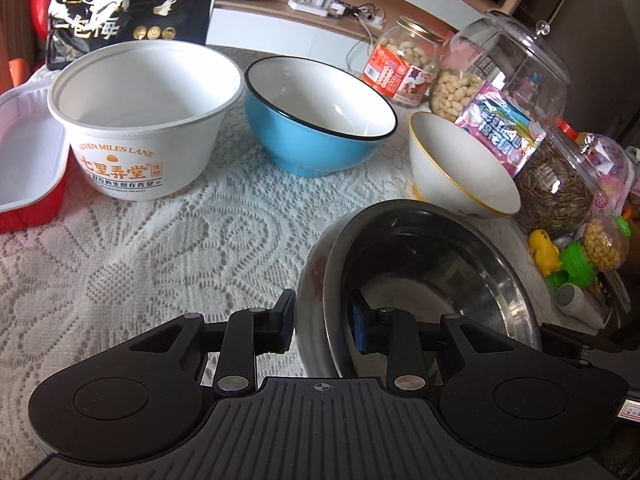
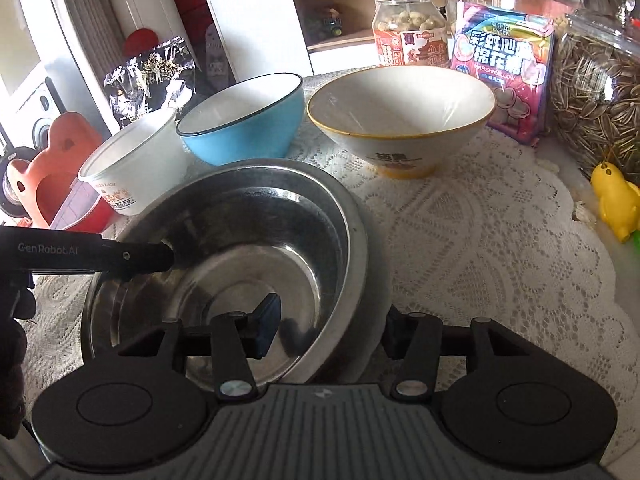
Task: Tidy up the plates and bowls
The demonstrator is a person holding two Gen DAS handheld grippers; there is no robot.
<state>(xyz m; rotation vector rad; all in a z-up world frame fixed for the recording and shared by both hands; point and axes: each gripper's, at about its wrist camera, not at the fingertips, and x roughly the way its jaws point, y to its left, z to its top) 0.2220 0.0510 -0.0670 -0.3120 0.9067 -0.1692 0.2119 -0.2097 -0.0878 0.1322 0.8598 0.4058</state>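
Two grippers shared one steel bowl (image 1: 440, 272) at the near edge of the lace tablecloth (image 1: 160, 248). The left gripper (image 1: 322, 322) straddled the bowl's near-left rim, one finger outside the wall and the blue-padded one inside, pinching the rim between them. The right gripper (image 2: 328, 330) straddled the opposite rim, its inner finger down in the basin and its outer finger just outside the wall; the rim sat between the jaws, but whether both pads actually pressed on it could not be told. In the right wrist view the left gripper's dark finger reached into the bowl from the left side. The bowl appeared double-walled or nested, with a second rim ringing the first.

Just beyond it stood a white bowl with a yellow rim (image 2: 400, 120), near but apart. Further back sat a blue bowl (image 1: 316, 120) with a dark rim and white inside, and beside that a white paper tub (image 1: 140, 120) with orange lettering. A red tray with a white liner (image 1: 28, 160) lay at the far left.

Along the right edge crowded a pink marshmallow packet (image 2: 504, 68), a peanut jar (image 2: 410, 28), a glass jar of sunflower seeds (image 2: 600, 100) and a yellow toy (image 2: 616, 200). A black snack bag (image 1: 132, 4) stood behind the tub.
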